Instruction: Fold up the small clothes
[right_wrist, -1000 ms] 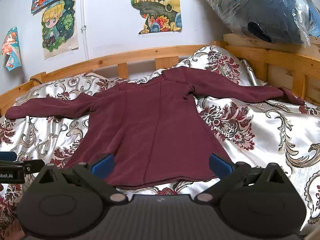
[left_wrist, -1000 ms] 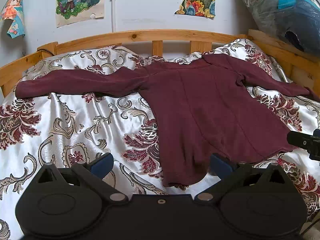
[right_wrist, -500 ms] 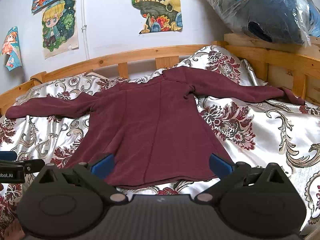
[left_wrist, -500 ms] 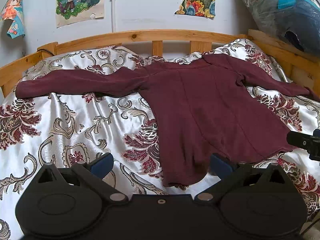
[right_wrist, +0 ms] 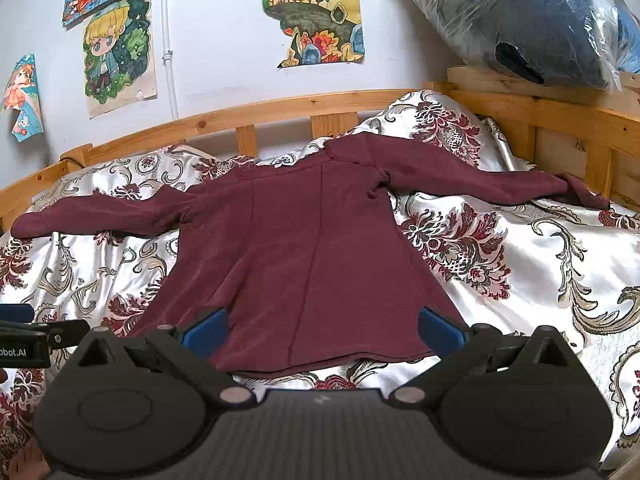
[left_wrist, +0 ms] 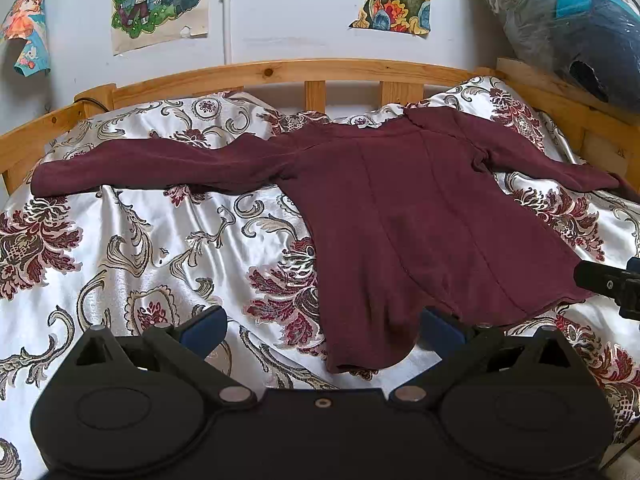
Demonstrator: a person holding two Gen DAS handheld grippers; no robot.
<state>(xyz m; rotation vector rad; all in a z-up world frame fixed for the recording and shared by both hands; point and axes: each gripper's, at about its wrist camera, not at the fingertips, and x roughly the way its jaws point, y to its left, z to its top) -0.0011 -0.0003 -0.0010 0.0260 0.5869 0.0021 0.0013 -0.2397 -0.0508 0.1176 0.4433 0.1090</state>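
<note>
Maroon long-sleeved knit top [left_wrist: 420, 220] lies flat, sleeves spread, on white satin floral bedspread [left_wrist: 140, 248]. Left gripper [left_wrist: 320, 326] fingers wide apart, empty, at hem's left corner. Right gripper [right_wrist: 322, 326] fingers wide apart, empty, above hem.

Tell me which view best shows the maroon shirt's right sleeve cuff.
The right wrist view: the maroon long-sleeved shirt shows its whole right sleeve to the folded cuff. In the left wrist view, that cuff sits squeezed at the frame edge.
</note>
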